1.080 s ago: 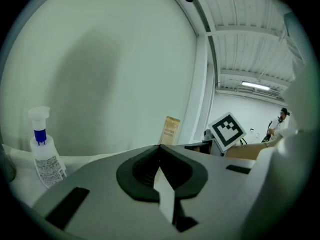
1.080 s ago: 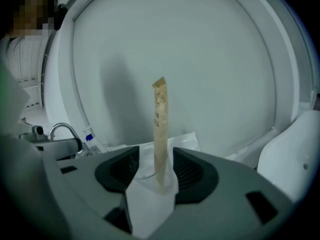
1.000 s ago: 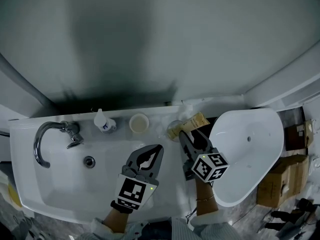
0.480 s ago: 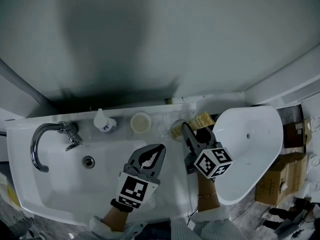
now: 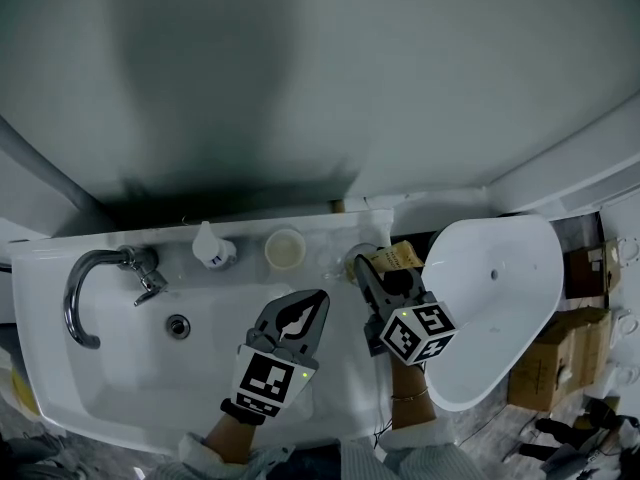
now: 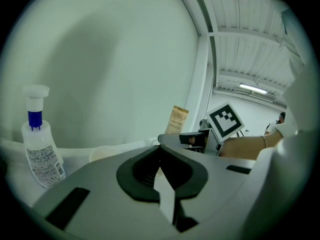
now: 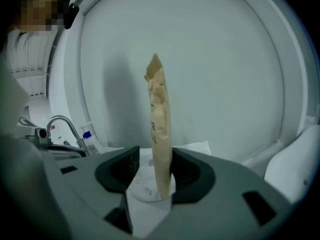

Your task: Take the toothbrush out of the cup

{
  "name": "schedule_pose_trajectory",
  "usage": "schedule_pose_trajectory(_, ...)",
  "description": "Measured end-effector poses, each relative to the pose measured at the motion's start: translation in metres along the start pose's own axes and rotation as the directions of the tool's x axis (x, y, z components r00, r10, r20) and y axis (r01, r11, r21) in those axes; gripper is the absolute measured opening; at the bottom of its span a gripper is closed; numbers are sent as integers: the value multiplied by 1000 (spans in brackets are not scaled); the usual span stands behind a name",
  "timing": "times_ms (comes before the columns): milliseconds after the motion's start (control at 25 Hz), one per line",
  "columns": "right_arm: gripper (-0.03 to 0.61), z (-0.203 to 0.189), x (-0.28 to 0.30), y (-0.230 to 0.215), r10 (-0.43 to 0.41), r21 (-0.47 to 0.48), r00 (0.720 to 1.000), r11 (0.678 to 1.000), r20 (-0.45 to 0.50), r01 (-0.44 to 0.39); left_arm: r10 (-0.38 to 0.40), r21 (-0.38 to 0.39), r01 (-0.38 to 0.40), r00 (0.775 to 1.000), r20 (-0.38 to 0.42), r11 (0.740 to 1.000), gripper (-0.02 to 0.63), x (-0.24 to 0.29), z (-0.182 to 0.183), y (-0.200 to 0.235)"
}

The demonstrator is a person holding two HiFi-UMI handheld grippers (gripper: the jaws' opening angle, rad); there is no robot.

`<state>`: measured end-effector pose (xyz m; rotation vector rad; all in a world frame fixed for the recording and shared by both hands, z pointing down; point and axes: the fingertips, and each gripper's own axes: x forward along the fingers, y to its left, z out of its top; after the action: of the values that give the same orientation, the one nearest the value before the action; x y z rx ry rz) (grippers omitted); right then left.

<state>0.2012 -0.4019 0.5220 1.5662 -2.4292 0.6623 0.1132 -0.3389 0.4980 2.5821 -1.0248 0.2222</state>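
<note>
A plain grey-green wall rises behind a white sink (image 5: 45, 268), and in the head view a dark shadow lies along its foot. A curved metal tap (image 5: 82, 290) stands at the sink's rear left corner, with the drain (image 5: 178, 325) in the bowl in front of it. Along the rear edge stand a white pump bottle (image 5: 212, 249) with a blue collar and, beside it, a small cream pot (image 5: 285, 248).

Near the rear right corner is a clear cup (image 5: 352, 262), hard to make out against the white. The toothbrush (image 5: 398, 257) stands in it, leaning right. It is in a brown paper sleeve, so the brush itself cannot be seen.

The right gripper (image 5: 378, 268) reaches to the cup with its jaws spread wide. They have just been closing a little. In its own view the sleeve rises between them, close against the right jaw and clear of the left, so it is not pinched. The cup's base is hidden behind the jaws.

The left gripper (image 5: 319, 296) hangs over the bowl near the front edge, its jaw tips pressed together on nothing.

Right of the sink lies a white oval tub (image 5: 500, 298), partly behind the right gripper's marker cube. Cardboard boxes (image 5: 560, 363) beyond it are dim and cut off by the frame.
</note>
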Motion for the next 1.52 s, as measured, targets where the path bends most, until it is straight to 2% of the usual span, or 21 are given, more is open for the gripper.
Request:
schedule_pose_trajectory(120, 192, -3, -1, -1, -9, -10, 1000, 1000, -14, 9, 8, 3, -8, 1000, 1, 1000, 17, -3, -1, 3)
schedule_pose_trajectory(240, 116, -6, -3, -3, -34, -28, 999, 999, -23, 33, 17, 5, -17, 1000, 3, 1000, 17, -6, -2, 6)
schedule_pose_trajectory(440, 57, -9, -5, -3, -40, -37, 999, 999, -36, 39, 28, 8, -28, 1000, 10, 1000, 17, -11, 3, 8)
schedule_pose_trajectory(960, 46, -1, -9, 3, -32, -67, 998, 997, -50, 29, 66, 33, -67, 997, 36, 997, 17, -23, 15, 3)
schedule_pose_trajectory(1360, 44, 49, -45, 10, -30, -98, 996, 994, 79, 37, 101, 62, -105, 993, 68, 993, 17, -44, 30, -18)
schedule_pose_trajectory(1520, 43, 72, -70, 21, 2, -83, 990, 997, 141, 10, 121, 72, -128, 988, 94, 989, 17, -60, 40, -31)
